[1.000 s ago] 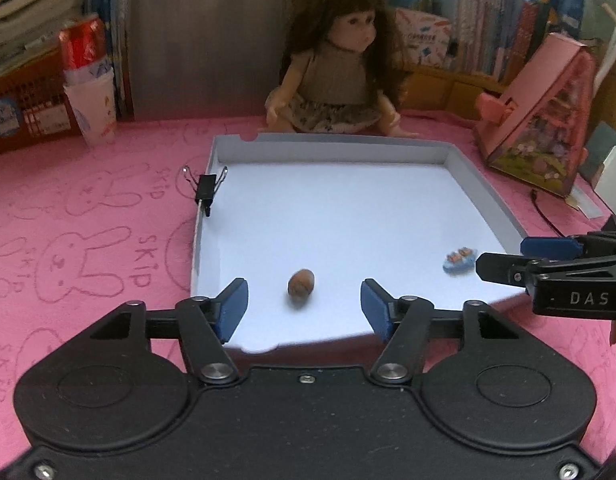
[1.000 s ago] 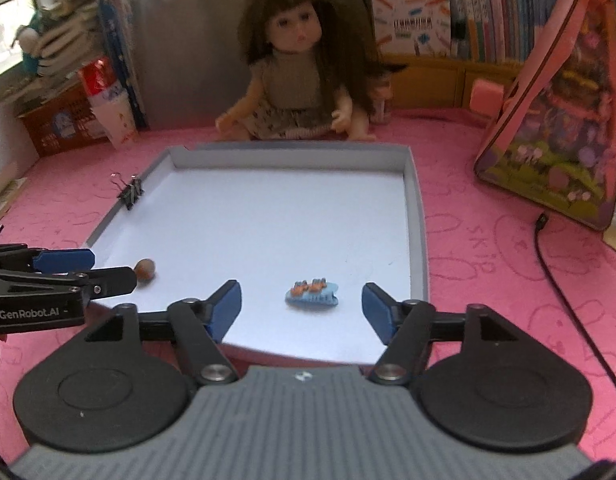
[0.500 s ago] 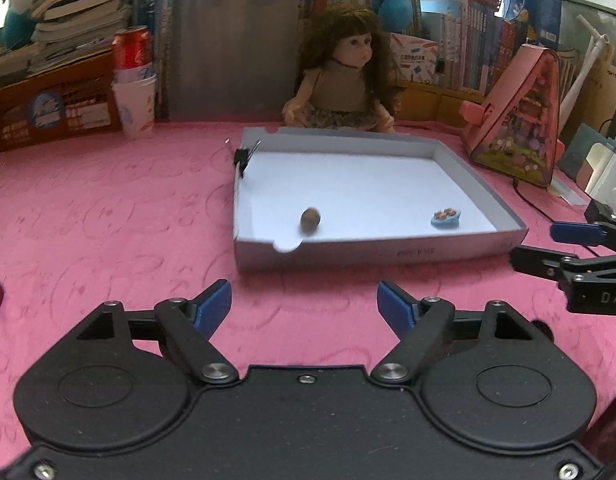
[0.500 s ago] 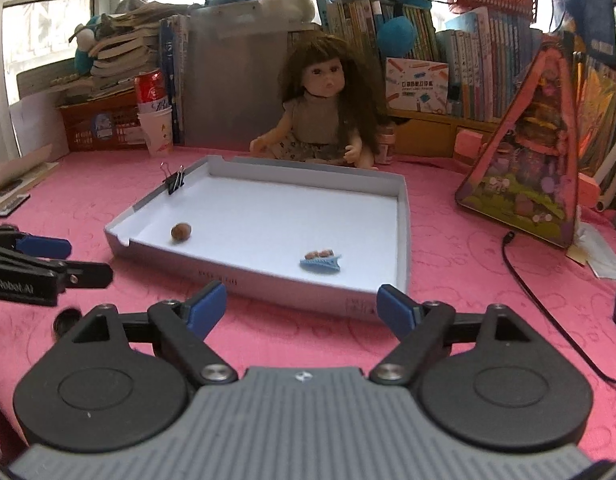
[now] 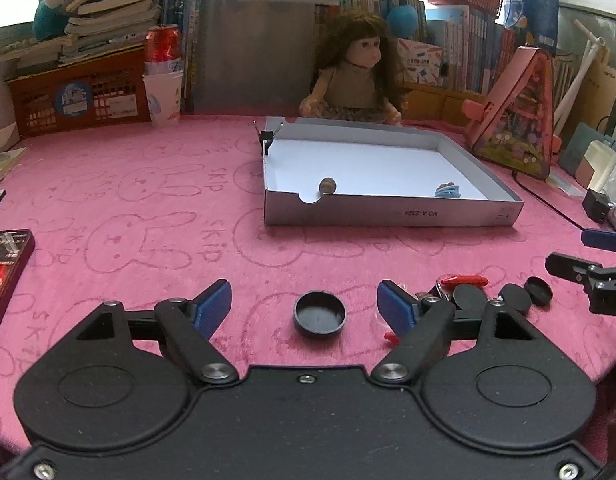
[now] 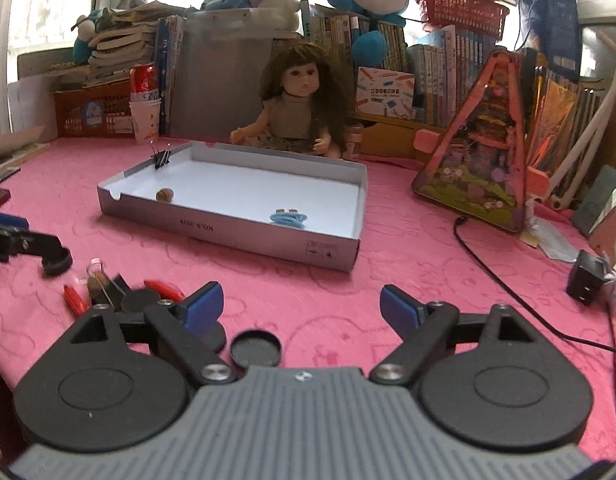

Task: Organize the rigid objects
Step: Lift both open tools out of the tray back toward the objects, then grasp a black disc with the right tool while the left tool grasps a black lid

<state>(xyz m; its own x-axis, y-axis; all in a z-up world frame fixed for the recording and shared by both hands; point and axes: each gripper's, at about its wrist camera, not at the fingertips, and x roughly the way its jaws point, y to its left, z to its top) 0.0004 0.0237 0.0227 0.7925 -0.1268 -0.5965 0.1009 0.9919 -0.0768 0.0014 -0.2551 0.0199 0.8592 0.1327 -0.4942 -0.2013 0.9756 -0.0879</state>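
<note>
Both grippers have pulled back from the box (image 5: 387, 216), their jaws having just been opening; they are now hanging wide and empty. The left gripper (image 5: 304, 306) is framing a black cap (image 5: 319, 314) well in front of the box; the right gripper (image 6: 302, 306) is nearing another cap (image 6: 255, 349). A nut (image 5: 327, 185) and blue clip (image 5: 447, 191) are sitting inside the box; the caps and red-handled pieces (image 6: 164, 289) are waiting outside, so I judge most sorting remains.

My right gripper (image 6: 298, 306) stands wide, jaws just opening, nothing between them. A round black plastic cap (image 6: 255, 349) lies near its base. Beyond, the shallow grey cardboard tray (image 6: 244, 232) holds a brown nut (image 6: 164, 194) and blue clip (image 6: 288, 217).
</note>
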